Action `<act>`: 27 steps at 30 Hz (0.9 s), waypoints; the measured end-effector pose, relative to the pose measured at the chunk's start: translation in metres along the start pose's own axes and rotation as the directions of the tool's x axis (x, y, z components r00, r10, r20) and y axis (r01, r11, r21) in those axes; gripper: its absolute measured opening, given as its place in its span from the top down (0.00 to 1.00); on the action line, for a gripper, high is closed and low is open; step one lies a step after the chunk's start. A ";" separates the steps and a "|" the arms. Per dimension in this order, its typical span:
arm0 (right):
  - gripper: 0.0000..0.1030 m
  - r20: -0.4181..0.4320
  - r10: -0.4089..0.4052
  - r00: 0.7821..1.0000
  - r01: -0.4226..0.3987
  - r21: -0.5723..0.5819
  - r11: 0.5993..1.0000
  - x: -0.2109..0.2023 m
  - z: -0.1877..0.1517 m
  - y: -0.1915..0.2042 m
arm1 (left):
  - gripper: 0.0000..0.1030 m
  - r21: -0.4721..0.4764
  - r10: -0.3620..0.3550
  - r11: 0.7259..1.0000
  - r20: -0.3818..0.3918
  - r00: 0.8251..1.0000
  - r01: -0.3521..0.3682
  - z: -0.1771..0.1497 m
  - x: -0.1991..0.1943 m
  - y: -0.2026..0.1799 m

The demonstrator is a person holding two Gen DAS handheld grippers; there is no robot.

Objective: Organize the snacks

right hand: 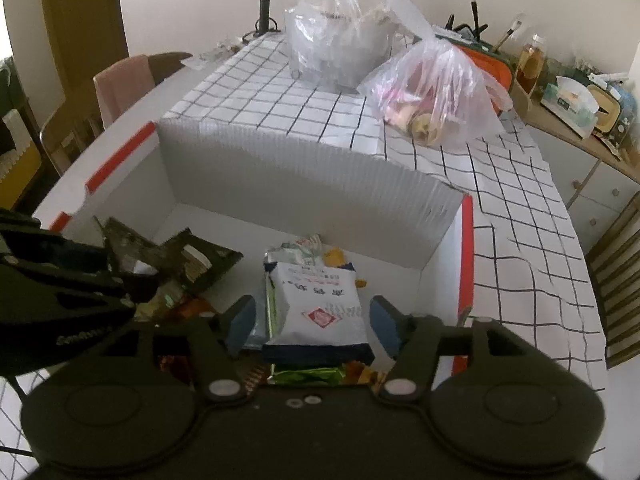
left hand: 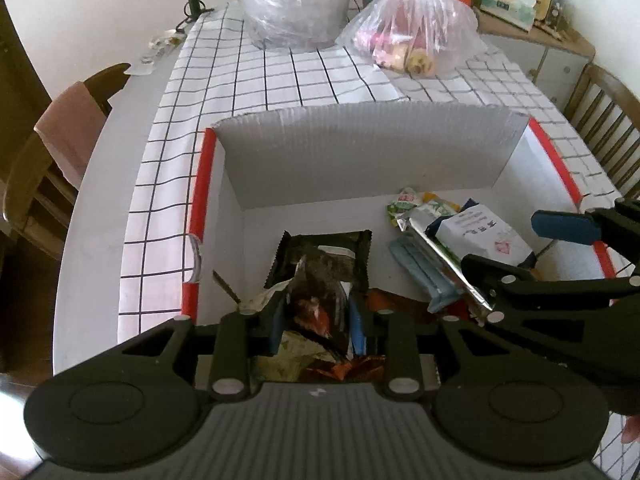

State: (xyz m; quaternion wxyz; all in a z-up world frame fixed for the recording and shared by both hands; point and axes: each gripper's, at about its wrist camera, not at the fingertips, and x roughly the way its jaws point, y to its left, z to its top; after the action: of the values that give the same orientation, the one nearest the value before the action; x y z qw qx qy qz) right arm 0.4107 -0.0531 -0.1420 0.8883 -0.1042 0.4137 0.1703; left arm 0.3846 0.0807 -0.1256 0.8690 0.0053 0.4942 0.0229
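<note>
A white box with red-edged walls [left hand: 200, 184] [right hand: 466, 252] stands on the checked tablecloth and holds several snack packets. My left gripper [left hand: 316, 320] is shut on a dark snack packet [left hand: 320, 276], held over the box's left part; that packet also shows in the right wrist view [right hand: 188, 256]. My right gripper [right hand: 312, 326] is open, its blue pads [right hand: 240, 328] either side of a white and navy packet [right hand: 320, 304] that lies on green packets; I cannot tell if they touch it. That white packet shows in the left wrist view [left hand: 480, 232] too.
A clear bag over a container [left hand: 292, 4] and a bag of pink and yellow items [left hand: 412, 36] sit on the cloth beyond the box. Wooden chairs stand at the left [left hand: 60, 136] and right [left hand: 604, 120]. A cluttered sideboard [right hand: 580, 120] lies at the far right.
</note>
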 end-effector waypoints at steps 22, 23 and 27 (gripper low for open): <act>0.06 0.193 0.067 0.979 -0.076 0.041 0.996 -0.116 -0.015 0.005 | 0.31 -0.034 -0.029 0.999 0.225 0.974 0.038 -0.034 -0.113 0.011; 0.06 0.203 0.071 0.977 -0.080 0.037 0.996 -0.122 -0.016 0.006 | 0.31 -0.032 -0.031 0.999 0.235 0.972 0.039 -0.036 -0.118 0.011; 0.01 0.239 0.086 0.967 -0.096 0.031 0.995 -0.143 -0.022 0.010 | 0.30 -0.034 -0.038 0.998 0.274 0.961 0.049 -0.045 -0.139 0.012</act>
State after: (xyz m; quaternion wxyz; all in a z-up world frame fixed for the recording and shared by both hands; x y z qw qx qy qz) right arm 0.3060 -0.0816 -0.0464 0.9245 -0.0450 0.3125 0.2134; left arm 0.2747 0.0861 -0.0288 0.9291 -0.0200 0.3691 0.0128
